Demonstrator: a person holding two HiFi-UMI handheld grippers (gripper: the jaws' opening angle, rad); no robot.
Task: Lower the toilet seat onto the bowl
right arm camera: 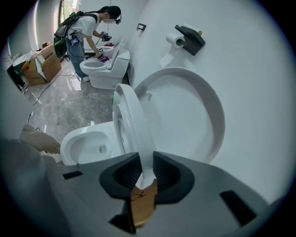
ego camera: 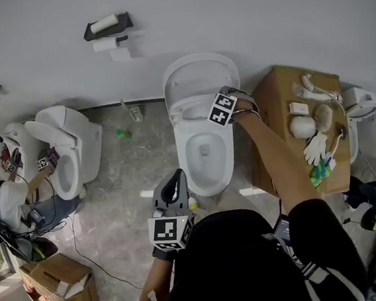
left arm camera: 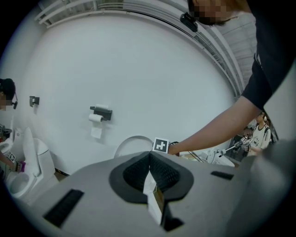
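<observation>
right gripper [right arm camera: 147,175]: jaws narrow, pinched on the toilet seat [right arm camera: 131,121] rim
toilet seat: raised, seen edge-on, between lid [right arm camera: 194,115] and bowl [right arm camera: 85,144]
bowl from jaws: below, on the person's side
nearer hand: right
left gripper [left arm camera: 150,172]: jaws together, empty, well apart from the toilet

No words I can read: only coded squares on the marker cubes [ego camera: 222,109] and an illegible scrawl on a tan strip [right arm camera: 141,203].

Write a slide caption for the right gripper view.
Right gripper clamped on the rim of the raised toilet seat, lid upright behind it, open bowl at left.
</observation>
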